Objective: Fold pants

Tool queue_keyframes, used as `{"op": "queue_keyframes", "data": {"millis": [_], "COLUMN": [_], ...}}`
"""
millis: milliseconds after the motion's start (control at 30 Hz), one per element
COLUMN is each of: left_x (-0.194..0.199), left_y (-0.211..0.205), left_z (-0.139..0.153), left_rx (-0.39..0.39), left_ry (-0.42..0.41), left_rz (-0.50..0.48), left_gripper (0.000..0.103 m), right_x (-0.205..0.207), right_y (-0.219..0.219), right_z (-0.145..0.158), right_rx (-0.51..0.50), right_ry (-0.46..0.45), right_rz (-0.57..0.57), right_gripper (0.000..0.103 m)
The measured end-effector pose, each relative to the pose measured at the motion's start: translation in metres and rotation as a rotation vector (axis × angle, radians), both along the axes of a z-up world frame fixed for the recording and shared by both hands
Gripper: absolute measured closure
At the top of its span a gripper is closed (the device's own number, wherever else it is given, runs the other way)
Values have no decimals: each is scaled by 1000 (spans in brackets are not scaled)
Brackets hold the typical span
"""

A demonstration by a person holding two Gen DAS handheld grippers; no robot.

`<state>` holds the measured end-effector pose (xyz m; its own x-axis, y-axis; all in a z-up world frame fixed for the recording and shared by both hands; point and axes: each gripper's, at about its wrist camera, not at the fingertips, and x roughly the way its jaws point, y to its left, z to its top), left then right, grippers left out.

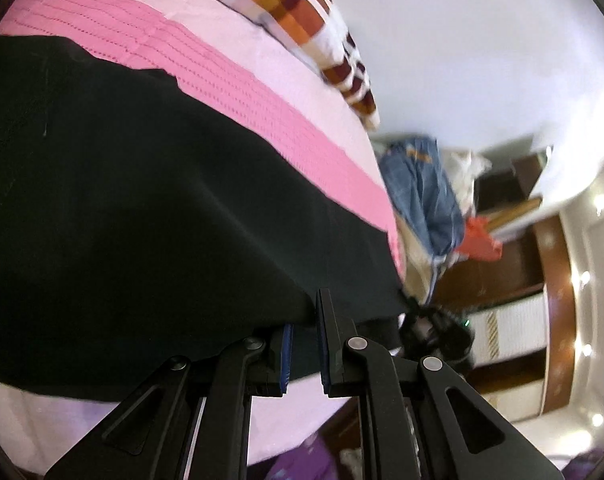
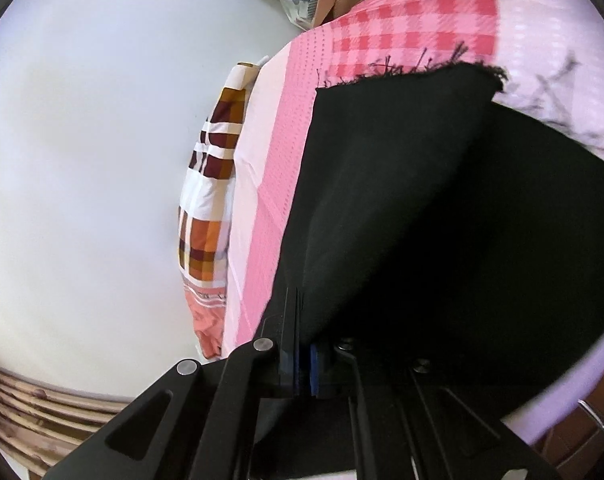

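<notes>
Both grippers (image 1: 302, 354) (image 2: 304, 344) clamped on smooth black pants (image 1: 142, 200), fray-hemmed, over waffle-textured pink bedspread (image 1: 230, 80).

One pair of black pants (image 1: 150, 200) lies on one bed (image 1: 238, 92) with a pink cover. Two claws show, the left claw (image 1: 304, 354) and the right claw (image 2: 304, 354). One checked pillow (image 2: 210, 184) and one blue denim garment (image 1: 426, 188) complete the count.

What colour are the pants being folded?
Black; the pants show best in the right wrist view.
</notes>
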<state>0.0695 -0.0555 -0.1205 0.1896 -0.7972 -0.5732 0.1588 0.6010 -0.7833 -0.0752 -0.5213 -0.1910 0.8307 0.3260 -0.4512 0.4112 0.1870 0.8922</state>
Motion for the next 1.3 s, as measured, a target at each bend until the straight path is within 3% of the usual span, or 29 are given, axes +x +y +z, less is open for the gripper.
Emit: {"op": "queue_keyframes", "data": {"millis": [333, 633, 1033, 1300], "left_x": [-27, -33, -33, -37], "left_y": [7, 15, -1, -9], "left_z": [-27, -32, -36, -16], "left_rx": [119, 133, 163, 153], "left_ry": [73, 88, 118, 22], "left_rz": [-123, -115, -146, -213], "left_gripper": [92, 92, 92, 92], "right_x": [-17, -28, -41, -75], "right_y": [11, 13, 2, -20], "right_z": [-36, -34, -50, -52], "right_rx": [41, 37, 116, 150], "right_ry": [62, 70, 56, 35], "right_rz": [-4, 7, -38, -145], "right_gripper": [98, 98, 100, 99]}}
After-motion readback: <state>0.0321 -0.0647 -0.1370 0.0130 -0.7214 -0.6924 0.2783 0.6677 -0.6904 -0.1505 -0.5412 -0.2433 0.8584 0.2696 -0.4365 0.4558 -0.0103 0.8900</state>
